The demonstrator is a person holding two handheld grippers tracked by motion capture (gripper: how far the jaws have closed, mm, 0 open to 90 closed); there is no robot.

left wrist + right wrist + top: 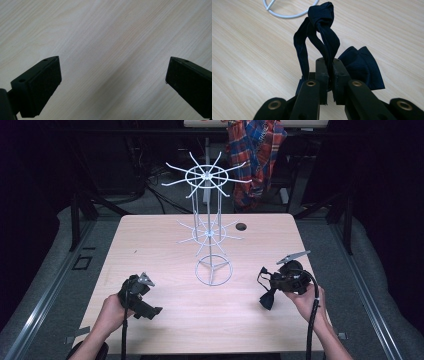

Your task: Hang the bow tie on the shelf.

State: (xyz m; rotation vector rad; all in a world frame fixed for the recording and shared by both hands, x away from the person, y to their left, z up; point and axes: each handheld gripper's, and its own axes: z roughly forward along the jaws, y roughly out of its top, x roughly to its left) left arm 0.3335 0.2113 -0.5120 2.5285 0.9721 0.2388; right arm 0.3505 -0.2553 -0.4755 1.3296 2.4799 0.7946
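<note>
Right gripper (329, 75) nearest lens, fingers (322, 75) clamping dark navy knotted fabric loop (322, 30); cloth hanging over pale wooden surface (165, 320), near right front edge, well apart from hooks

Left gripper (113, 75) hovering over bare surface, fingers spreading wide, gripping nothing

Judging progress: early; fabric lifted, not yet hung on white wire two-tier hook stand (207, 220); all hooks looking bare

Counting: one fabric piece, one stand, two grippers, one plaid garment (255, 150) hanging behind
</note>
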